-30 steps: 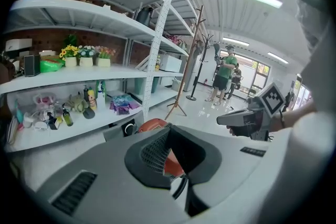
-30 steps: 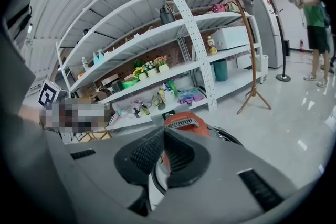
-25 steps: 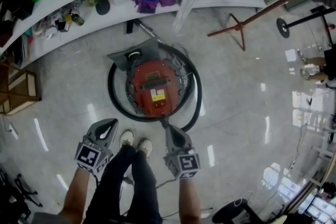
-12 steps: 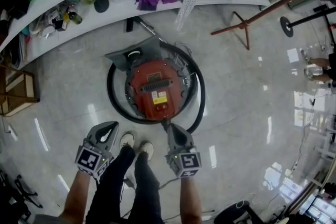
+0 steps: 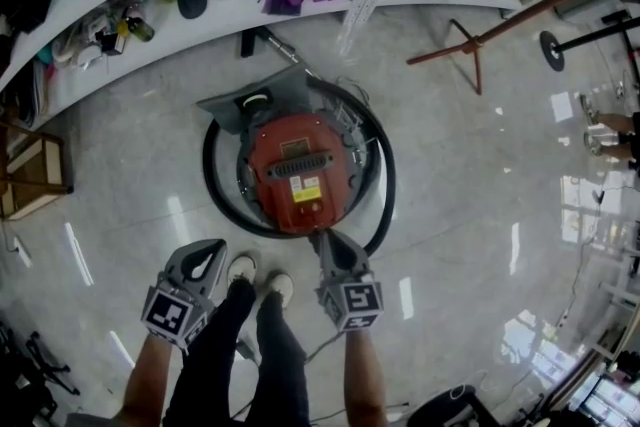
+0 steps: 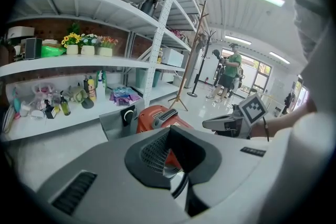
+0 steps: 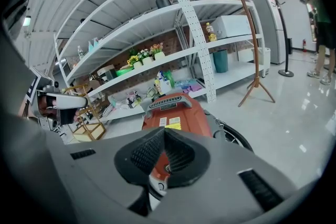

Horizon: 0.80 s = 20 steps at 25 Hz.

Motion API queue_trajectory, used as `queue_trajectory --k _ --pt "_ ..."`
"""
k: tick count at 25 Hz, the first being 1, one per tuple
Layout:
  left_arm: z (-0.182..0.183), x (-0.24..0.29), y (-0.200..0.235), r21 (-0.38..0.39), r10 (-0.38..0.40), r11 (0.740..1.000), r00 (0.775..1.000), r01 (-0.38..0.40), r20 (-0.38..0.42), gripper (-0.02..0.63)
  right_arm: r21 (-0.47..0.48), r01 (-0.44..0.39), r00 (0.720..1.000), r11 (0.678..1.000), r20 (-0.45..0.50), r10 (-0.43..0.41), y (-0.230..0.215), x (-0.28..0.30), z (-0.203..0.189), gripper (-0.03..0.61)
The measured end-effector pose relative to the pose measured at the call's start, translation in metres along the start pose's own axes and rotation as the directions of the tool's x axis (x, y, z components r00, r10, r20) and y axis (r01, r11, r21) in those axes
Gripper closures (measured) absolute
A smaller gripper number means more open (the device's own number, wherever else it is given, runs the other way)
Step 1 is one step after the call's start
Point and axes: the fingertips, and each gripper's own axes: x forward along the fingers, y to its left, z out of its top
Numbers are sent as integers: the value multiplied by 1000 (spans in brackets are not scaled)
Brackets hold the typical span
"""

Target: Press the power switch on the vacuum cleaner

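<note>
Two empty grippers, jaws together: left gripper [image 5: 207,253] aside, right gripper [image 5: 325,241] at the vacuum [image 5: 297,165] edge. Approach step, probably; next calls for lowering right tips onto the switch.

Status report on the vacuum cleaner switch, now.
Left gripper shut, empty. Right gripper shut, empty, above red vacuum cleaner near edge. Black hose rings it, under right gripper.

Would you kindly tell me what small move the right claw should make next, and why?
Probably lower the right claw a little, straight onto the near end of the round red vacuum cleaner. Its jaws are together, good for pressing, and its view shows a pale button-like part just beyond the tips.
</note>
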Motion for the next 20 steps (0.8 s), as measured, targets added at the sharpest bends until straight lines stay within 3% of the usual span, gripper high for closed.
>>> queue_trajectory --k 20 --pt "4 -5 2 -4 -4 1000 1000 4 13 606 -66 19 999 998 -48 -23 -11 41 -4 566"
